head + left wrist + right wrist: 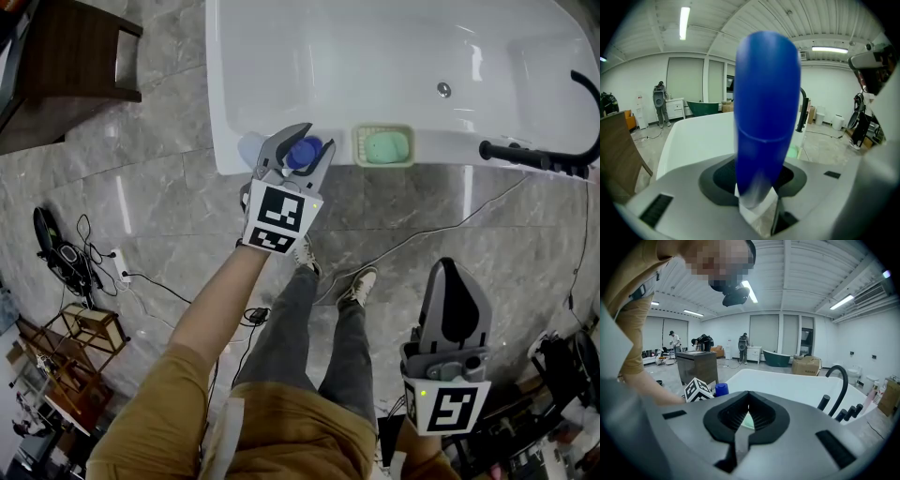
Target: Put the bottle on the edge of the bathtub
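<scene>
We see left gripper (315, 141) clamped on blue bottle (765, 108), at near rim of bathtub (281, 56). Right gripper (747, 395) has jaws together, empty. Only head view shows green soap dish (383, 145) near bottle.

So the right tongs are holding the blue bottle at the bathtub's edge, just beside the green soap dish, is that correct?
Not quite: it is the left tongs that hold the blue bottle at the bathtub's edge, just beside the green soap dish. The head view shows this; the right tongs are shut and empty, back from the tub.
</scene>
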The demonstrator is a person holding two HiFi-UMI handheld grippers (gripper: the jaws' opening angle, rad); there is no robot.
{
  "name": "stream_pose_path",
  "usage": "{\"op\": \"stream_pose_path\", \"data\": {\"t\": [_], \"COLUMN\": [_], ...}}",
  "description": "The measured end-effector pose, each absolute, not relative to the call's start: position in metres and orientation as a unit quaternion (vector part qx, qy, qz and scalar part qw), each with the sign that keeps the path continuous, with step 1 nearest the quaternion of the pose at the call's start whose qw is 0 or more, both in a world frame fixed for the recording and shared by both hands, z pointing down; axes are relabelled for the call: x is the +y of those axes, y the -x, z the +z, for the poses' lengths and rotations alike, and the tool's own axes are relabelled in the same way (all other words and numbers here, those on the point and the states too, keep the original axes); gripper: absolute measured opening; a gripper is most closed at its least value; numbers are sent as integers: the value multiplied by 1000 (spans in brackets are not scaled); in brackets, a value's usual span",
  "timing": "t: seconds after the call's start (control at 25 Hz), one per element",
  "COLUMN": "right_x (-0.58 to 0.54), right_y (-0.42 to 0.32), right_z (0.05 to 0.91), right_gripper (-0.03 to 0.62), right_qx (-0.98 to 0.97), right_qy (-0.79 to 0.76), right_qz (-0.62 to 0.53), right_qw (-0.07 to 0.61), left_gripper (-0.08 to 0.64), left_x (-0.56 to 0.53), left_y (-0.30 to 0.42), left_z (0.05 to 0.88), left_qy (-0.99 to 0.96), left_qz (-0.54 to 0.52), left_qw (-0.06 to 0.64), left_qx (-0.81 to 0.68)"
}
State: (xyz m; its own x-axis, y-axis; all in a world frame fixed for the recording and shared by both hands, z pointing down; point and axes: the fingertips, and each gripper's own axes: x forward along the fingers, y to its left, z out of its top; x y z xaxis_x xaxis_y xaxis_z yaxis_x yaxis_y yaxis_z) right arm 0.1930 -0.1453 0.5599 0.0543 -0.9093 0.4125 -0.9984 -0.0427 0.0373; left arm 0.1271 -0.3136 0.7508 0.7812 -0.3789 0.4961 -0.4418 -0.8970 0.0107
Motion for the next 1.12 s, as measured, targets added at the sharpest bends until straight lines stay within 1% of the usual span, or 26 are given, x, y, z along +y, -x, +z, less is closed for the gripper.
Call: {"op": "stream_pose_path", "data": {"t": [0.12,0.2,0.32,0.56,0.68,1.12], "right_x": [-141,-139,-136,-130,-128,-86], "right_y": [-194,-193,-191,-190,-187,-190], "right_z": [562,562,559,548,534,476], "right_gripper": [6,6,6,6,6,6], "right_qx": [-672,-672,-673,-680,-690,-713], "right_qy": [-710,-710,-710,-706,-701,-683], "right_qz": [142,142,137,126,111,75], "right_qw": [158,157,157,152,141,138], "left_gripper": [161,174,239,303,309,316], "left_x": [-313,-314,-314,-308,-304,-273], "left_y": [-127,-126,-123,-121,-115,-91], "left_z": [751,749,739,718,703,628], "left_qy": [-943,-944,-947,-950,-950,-936], "left_qz": [245,237,221,204,198,179], "left_qw": [61,58,51,44,38,17], "left_qx": [-218,-220,-226,-231,-240,-302]}}
